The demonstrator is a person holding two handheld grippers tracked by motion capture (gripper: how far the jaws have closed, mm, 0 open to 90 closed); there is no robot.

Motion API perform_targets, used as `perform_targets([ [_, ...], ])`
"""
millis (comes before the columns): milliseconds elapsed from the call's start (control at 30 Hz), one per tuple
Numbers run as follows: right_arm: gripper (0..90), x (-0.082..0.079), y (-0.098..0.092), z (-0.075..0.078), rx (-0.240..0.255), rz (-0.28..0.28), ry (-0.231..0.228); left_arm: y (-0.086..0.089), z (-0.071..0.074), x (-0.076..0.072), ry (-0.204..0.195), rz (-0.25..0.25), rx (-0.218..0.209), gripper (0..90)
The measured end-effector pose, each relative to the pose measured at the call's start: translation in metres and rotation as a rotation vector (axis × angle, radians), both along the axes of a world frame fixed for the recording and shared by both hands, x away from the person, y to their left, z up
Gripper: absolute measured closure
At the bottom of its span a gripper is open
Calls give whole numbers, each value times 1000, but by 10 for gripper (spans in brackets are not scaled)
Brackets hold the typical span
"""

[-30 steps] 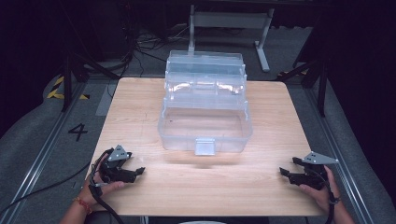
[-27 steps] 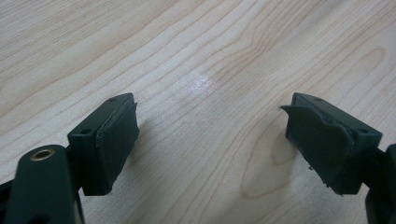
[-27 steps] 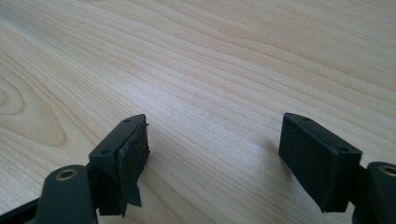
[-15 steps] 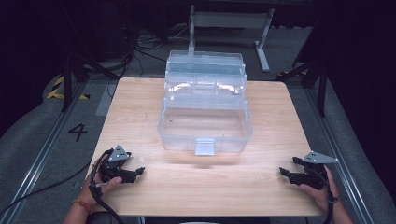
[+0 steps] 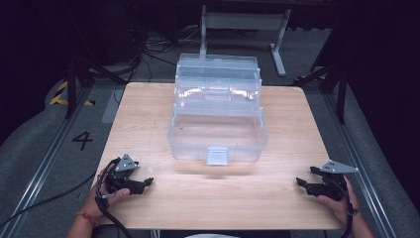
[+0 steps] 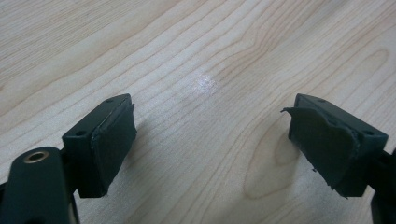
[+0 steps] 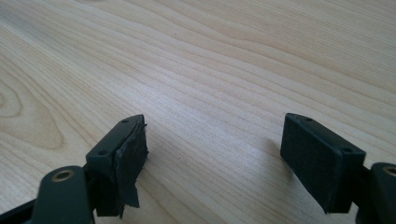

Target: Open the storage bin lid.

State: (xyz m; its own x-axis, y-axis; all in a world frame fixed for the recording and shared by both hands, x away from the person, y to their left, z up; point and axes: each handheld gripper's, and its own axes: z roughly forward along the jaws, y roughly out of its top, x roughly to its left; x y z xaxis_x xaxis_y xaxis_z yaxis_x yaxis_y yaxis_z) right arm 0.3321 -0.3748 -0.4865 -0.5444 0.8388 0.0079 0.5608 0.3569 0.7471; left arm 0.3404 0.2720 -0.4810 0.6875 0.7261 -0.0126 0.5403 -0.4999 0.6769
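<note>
A clear plastic box with stepped fold-out trays and a front latch stands open in the middle of the wooden table. My left gripper rests near the front left corner, held in a hand, well apart from the box. Its own view shows the left gripper open, with only bare wood between the pads. My right gripper rests near the front right corner, jaws pointing left. In its own view the right gripper stands open above bare wood.
Beyond the table's far edge a grey metal stand and cables lie on the dark floor. A floor rail and a painted number 4 lie to the left. Bare tabletop stretches between the two grippers.
</note>
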Motion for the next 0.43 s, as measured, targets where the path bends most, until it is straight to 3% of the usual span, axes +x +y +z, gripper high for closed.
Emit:
perform_targets([
  [433,229,2,1,0,1,-4,1,0,0,0,0,1,-2,150],
])
